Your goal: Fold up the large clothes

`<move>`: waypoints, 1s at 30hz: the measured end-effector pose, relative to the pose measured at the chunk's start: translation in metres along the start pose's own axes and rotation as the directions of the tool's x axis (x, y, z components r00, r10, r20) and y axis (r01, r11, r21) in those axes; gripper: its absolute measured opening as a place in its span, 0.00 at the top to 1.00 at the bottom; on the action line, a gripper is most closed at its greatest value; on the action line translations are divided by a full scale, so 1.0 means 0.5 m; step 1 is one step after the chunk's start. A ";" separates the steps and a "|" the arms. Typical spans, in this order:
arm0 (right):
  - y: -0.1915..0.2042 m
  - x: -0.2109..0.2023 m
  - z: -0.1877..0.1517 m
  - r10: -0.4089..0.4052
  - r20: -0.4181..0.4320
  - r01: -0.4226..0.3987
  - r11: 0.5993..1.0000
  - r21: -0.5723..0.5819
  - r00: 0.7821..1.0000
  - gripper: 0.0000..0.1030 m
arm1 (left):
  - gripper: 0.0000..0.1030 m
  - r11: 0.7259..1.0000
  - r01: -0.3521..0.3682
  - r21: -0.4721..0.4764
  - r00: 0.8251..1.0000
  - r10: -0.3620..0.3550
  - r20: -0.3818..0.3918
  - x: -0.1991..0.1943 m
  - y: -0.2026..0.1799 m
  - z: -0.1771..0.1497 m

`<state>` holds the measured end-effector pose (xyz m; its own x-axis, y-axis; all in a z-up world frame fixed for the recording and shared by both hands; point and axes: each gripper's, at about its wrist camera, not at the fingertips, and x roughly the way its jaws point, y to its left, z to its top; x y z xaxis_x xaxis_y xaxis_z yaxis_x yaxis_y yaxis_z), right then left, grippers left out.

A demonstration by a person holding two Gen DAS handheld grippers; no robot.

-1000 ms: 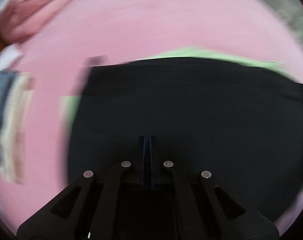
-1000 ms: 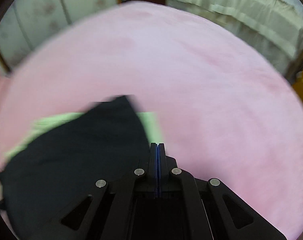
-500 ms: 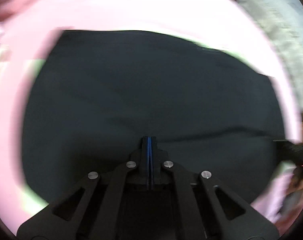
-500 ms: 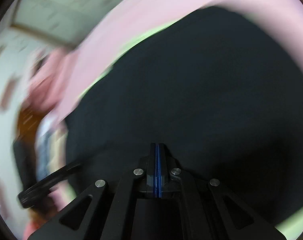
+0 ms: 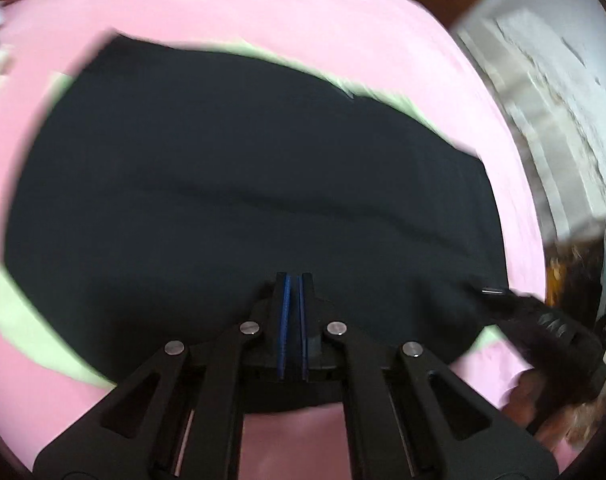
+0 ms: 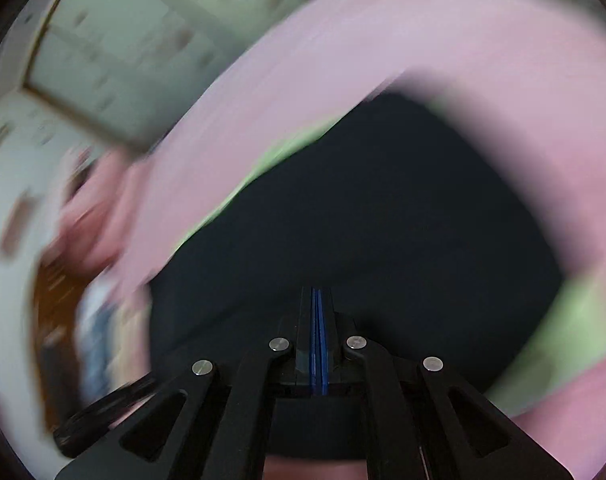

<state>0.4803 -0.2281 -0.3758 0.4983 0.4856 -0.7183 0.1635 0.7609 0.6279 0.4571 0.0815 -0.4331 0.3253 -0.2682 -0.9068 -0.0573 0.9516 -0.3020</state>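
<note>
Left wrist view: left gripper [image 5: 293, 280] has its blue-lined fingers pressed nearly together, with only a thin dark sliver between the pads. The near edge of the black garment [image 5: 239, 184] sits right at the fingertips and appears pinched there.

The garment spreads wide across the frame. It lies on a light green cloth [image 5: 27, 312], which shows as a narrow band along the garment's far edge and as a broader patch at lower left. Both lie on the pink bedspread [image 5: 263, 12]. A long shallow crease runs across the middle of the garment from left to right.

At lower right of this view, the right gripper [image 5: 491, 291] meets the garment's right corner; the view is blurred, so the grip there cannot be told from this side. Pale curtains [image 5: 551, 92] are blurred at upper right.

Right wrist view: heavy motion blur. Right gripper [image 6: 317, 294] fingers are closed to a thin line, with the black garment [image 6: 383, 216] at the tips and apparently clamped. Green cloth [image 6: 567, 332] shows at lower right and as a thin strip along the garment's upper-left edge. Pink bedspread [image 6: 423, 28] arcs above. Pale wardrobe panels [image 6: 115, 52] at upper left, badly smeared.
</note>
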 end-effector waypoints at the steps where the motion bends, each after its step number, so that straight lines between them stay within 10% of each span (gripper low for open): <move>1: 0.019 0.027 -0.019 0.008 -0.045 -0.009 0.999 -0.031 0.999 0.99 | 0.99 1.000 -0.012 0.014 0.999 0.013 -0.048 0.026 -0.018 -0.011; 8: -0.101 0.062 -0.060 -0.087 -0.192 0.068 0.992 -0.106 0.977 1.00 | 0.99 0.989 -0.140 -0.039 0.990 0.138 -0.039 0.011 0.146 -0.054; 14: -0.297 -0.082 -0.016 -0.349 -0.013 0.348 0.929 0.125 0.937 1.00 | 0.99 0.900 -0.395 -0.182 0.918 0.393 -0.049 -0.081 0.379 -0.045; 19: -0.203 -0.076 0.014 -0.504 0.074 0.503 0.863 0.042 0.860 1.00 | 0.99 0.872 -0.429 -0.236 0.901 0.432 -0.041 -0.103 0.429 -0.042; 24: -0.070 -0.001 0.033 -0.389 0.067 0.393 0.918 -0.061 0.919 1.00 | 0.99 0.862 -0.459 -0.217 0.885 0.465 -0.026 -0.067 0.367 -0.039; 30: 0.130 0.195 0.044 -0.289 -0.089 0.266 0.941 -0.210 0.953 1.00 | 0.99 0.898 -0.353 -0.263 0.935 0.350 -0.062 -0.022 0.344 -0.067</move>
<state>0.5582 -0.1407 -0.3983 0.3517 0.2814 -0.8928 0.1076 0.9353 0.3372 0.4121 0.2432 -0.4850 0.2257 0.0730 -0.9715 -0.4143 0.9097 -0.0279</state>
